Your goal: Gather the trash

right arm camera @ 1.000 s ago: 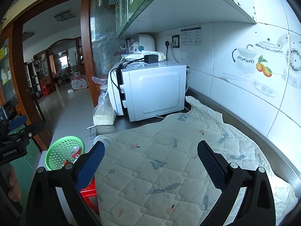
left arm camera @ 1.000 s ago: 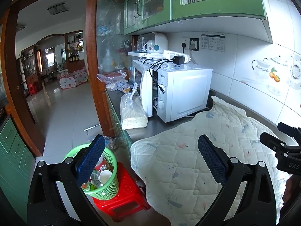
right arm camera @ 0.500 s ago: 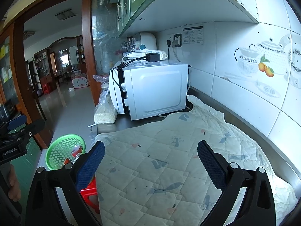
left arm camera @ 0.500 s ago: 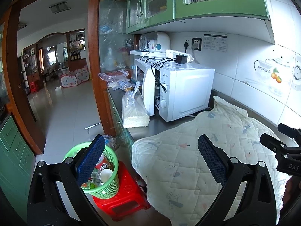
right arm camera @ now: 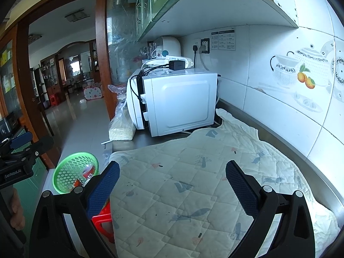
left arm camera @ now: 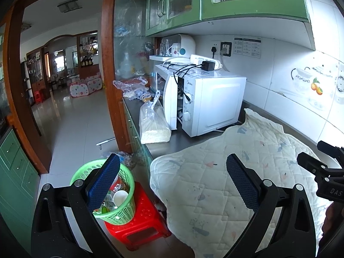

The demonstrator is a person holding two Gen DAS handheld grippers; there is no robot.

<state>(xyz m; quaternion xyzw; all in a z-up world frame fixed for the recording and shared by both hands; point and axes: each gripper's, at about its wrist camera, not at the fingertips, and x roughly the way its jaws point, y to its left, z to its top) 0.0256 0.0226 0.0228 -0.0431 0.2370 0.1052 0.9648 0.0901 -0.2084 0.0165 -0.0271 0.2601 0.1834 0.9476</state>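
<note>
We hold our left gripper (left arm camera: 172, 185) and right gripper (right arm camera: 172, 185) wide open and empty above the pale quilted cloth (right arm camera: 204, 185), seemingly between pickups, the green plastic mesh trash basket (left arm camera: 123, 211) behind the left finger (left arm camera: 103, 185).

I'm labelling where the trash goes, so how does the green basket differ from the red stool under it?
The green basket is round, with perforated walls and an open top; the red stool is squarish with a flat top. The basket holds trash such as a white cup; the stool holds only the basket. The basket stands on the stool, which stands on the floor. Both look like plastic and sit beside the counter's end.
</note>
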